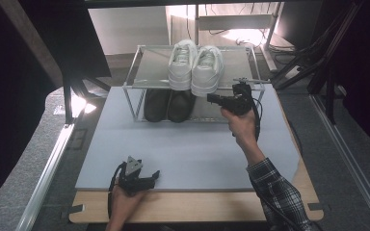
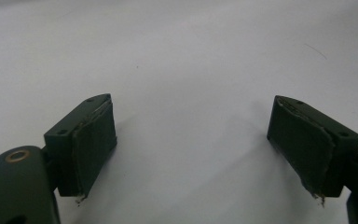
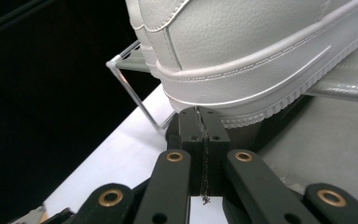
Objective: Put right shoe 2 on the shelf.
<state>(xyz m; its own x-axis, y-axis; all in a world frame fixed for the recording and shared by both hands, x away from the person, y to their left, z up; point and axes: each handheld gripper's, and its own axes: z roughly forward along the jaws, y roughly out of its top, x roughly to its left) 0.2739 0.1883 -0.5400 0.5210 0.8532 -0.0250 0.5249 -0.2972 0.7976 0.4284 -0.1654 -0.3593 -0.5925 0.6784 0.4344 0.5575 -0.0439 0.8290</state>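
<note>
Shoes nearly squared: white leather sneakers [image 1: 195,65] paired atop wire rack [image 1: 139,82]; right tongs [image 1: 211,98] pressed together, nudging a heel; left tongs [image 1: 150,177] spread, idle on grey tabletop [image 1: 197,154].

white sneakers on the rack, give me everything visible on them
The white sneakers are a pair in grained, leather-like material with stitched panels, laces and ribbed rubber soles. They sit upright, side by side and touching, on the wire rack's top shelf, heels overhanging its front edge above dark shoes. The right claw, shut, is at one heel's sole; contact unclear.
</note>
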